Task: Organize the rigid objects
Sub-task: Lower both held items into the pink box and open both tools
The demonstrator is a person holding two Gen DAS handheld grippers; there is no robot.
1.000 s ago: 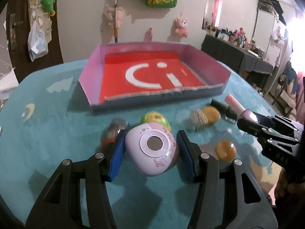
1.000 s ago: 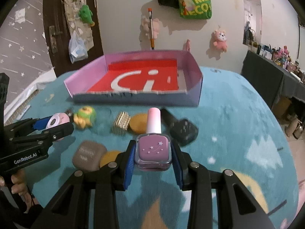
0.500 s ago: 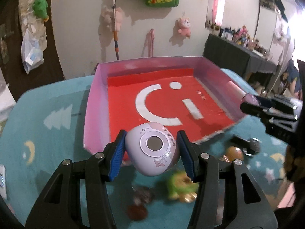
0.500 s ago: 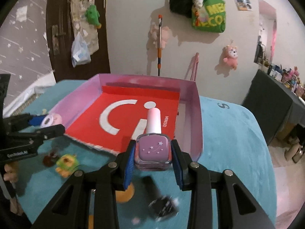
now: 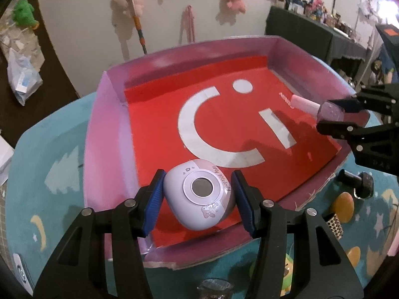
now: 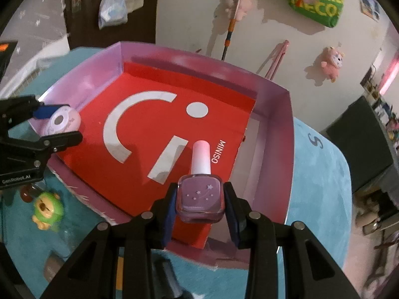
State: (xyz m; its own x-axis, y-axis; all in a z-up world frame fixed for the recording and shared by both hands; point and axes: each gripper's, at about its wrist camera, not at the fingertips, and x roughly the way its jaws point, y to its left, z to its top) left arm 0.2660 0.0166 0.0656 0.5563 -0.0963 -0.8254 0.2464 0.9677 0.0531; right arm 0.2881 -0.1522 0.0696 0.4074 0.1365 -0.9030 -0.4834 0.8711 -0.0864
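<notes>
1. The left gripper is clamped on a lilac toy camera, held between its blue pads above the red-floored tray.
2. The right gripper is clamped on a purple nail polish bottle, its pink cap pointing ahead of the fingers over the tray's floor.

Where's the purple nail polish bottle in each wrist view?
Left wrist: nail polish bottle at far right, sideways, held by the right gripper over the tray's right side.
Right wrist: bottle at bottom centre, between that gripper's blue-padded fingers, pink cap pointing away.
Shared landmark: white dot on the red tray floor.
</notes>
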